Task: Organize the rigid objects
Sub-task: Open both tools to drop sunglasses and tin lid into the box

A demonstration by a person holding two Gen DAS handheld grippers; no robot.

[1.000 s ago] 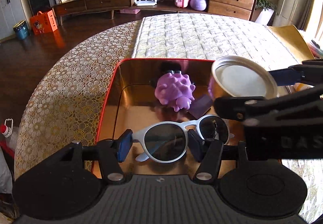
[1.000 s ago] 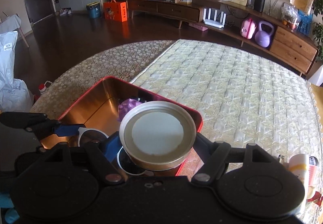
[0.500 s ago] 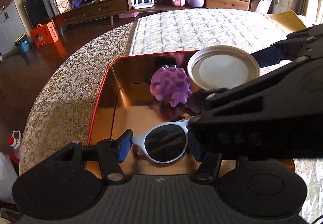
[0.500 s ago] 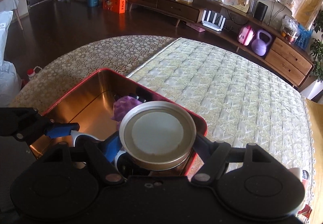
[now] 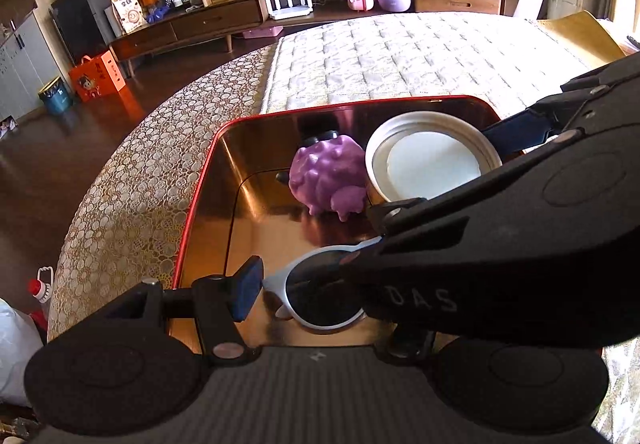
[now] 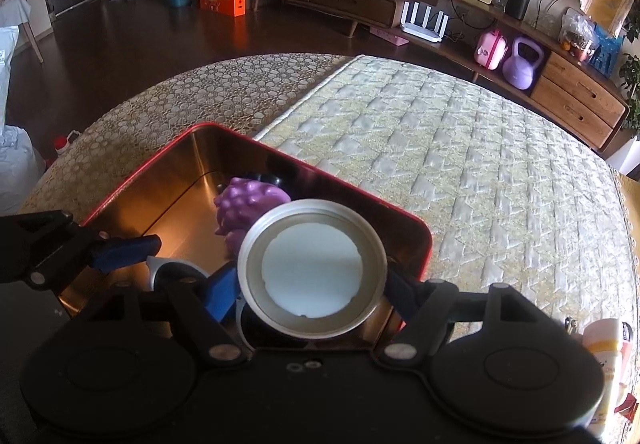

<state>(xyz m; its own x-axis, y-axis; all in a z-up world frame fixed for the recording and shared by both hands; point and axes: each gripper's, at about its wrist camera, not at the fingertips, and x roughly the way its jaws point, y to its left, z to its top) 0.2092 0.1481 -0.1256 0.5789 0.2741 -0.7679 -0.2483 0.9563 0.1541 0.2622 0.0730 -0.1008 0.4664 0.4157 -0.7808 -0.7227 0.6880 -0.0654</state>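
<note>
A red tin box (image 5: 200, 196) with a shiny gold inside lies on the patterned cloth. A knobbly purple toy (image 5: 328, 180) stands at its far end. My left gripper (image 5: 320, 292) is low over the box's near end, shut on one lens of white sunglasses (image 5: 316, 284). Its right finger is hidden behind the right gripper. My right gripper (image 6: 312, 292) is shut on a round metal lid (image 6: 312, 268) with a white liner. It holds the lid just above the box's right side (image 6: 416, 244), beside the toy (image 6: 248, 204).
A quilted cream mat (image 6: 460, 164) covers the surface beyond the box. A pale tube (image 6: 604, 348) stands at the near right edge. The cloth-covered edge drops to dark wooden floor on the left, where a red-capped bottle (image 5: 38, 286) sits.
The right gripper has carried the lid left and down, toward the purple toy. It now hides the sunglasses' right lens in the left wrist view. The left gripper still grips the sunglasses.
</note>
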